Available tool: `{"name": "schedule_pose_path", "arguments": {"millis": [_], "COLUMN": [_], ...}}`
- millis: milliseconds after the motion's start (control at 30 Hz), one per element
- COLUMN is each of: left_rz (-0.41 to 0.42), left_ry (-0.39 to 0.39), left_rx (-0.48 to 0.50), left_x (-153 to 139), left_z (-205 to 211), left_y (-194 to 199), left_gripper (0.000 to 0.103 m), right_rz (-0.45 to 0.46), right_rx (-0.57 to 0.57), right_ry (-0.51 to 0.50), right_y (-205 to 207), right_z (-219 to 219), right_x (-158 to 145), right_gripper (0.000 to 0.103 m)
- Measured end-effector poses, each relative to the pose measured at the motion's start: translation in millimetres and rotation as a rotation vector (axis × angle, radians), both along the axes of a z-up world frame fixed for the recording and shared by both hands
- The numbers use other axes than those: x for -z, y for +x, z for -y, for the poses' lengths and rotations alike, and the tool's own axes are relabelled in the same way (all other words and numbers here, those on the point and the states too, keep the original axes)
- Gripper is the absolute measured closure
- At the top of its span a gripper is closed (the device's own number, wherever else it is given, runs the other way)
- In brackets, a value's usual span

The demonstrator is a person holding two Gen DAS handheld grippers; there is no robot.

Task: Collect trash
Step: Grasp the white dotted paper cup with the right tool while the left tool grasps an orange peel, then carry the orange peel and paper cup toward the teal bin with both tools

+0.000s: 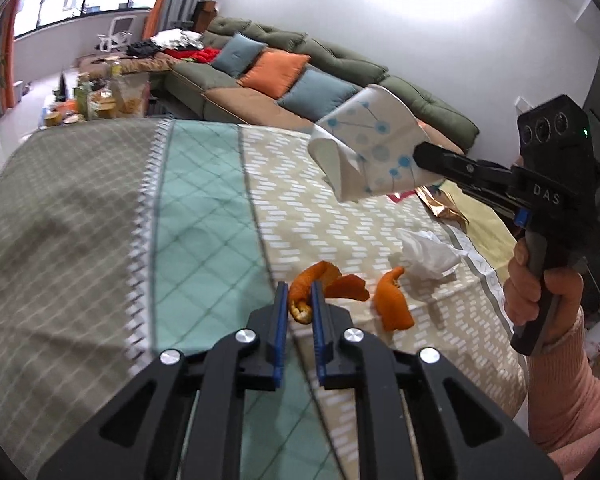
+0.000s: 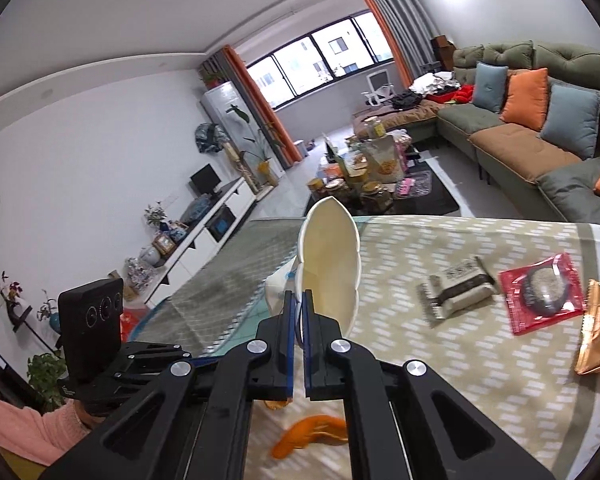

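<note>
Nearest the left wrist camera, the left gripper (image 1: 300, 300) has its blue-padded jaws pinched on a curled strip of orange peel (image 1: 300, 306), which sits low over the patterned tablecloth (image 1: 204, 216) in bands of grey-green, teal and beige. Just beside it, a second curved piece of orange peel (image 1: 394, 304) lies loose on the cloth, and a little further on a crumpled white tissue (image 1: 428, 254) rests near the table edge.

Above these, the right gripper (image 2: 299, 300) is clamped tight on the wall of a squashed white paper cup with blue dot print (image 1: 370, 148), held in the air clear of the table, its flattened mouth pointing away from the right wrist camera. A hand in a pink sleeve (image 1: 540, 292) grips that tool's handle.

Further across the cloth lie a grey-and-brown snack wrapper (image 2: 458, 286), a red foil packet (image 2: 540, 292) and a shiny copper-coloured wrapper (image 2: 598, 340), well apart from both grippers.

The step in hand looks like gathering peel, with the cup serving as a container. The next move likely calls for carrying the pinched peel to the cup's mouth, which is crushed narrow, so alignment would need care.
</note>
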State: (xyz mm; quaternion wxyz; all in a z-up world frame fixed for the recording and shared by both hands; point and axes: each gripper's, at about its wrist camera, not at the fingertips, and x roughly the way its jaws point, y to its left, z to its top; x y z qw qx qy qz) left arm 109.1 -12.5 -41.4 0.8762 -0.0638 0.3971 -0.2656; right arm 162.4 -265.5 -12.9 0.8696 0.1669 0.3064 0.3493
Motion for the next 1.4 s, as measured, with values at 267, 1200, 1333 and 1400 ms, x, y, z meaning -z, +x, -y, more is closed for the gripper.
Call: {"name": "schedule_pose_path", "arguments": {"millis": [267, 1200, 1333, 1400], "left_rz": [0.036, 0.109, 0.113, 0.115], "left_ry": [-0.002, 0.003, -0.004, -0.002], "left_rx": [-0.113, -0.359, -0.392, -0.407], "left_x": [-11.8, -34.5, -35.3, -35.5], "left_z": [-46.6, -152.3, -166.6, -172.8], "left_y": [-24.7, -88.0, -93.9, -96.4], "left_gripper": [0.091, 0.09, 0.09, 0.09], "right_rz": [0.014, -0.006, -0.012, -0.013], "right_rx": [-0.069, -0.265, -0.29, -0.301], "right_ry": [0.018, 0.047, 0.045, 0.044], "right_y": [-11.8, -24.0, -27.7, -29.8], "right_z": [-36.6, -142.8, -156.5, -162.1], "right_x": [-3.1, -2.4, -2.4, -2.8], "right_gripper": [0.099, 0.099, 0.099, 0.099]}}
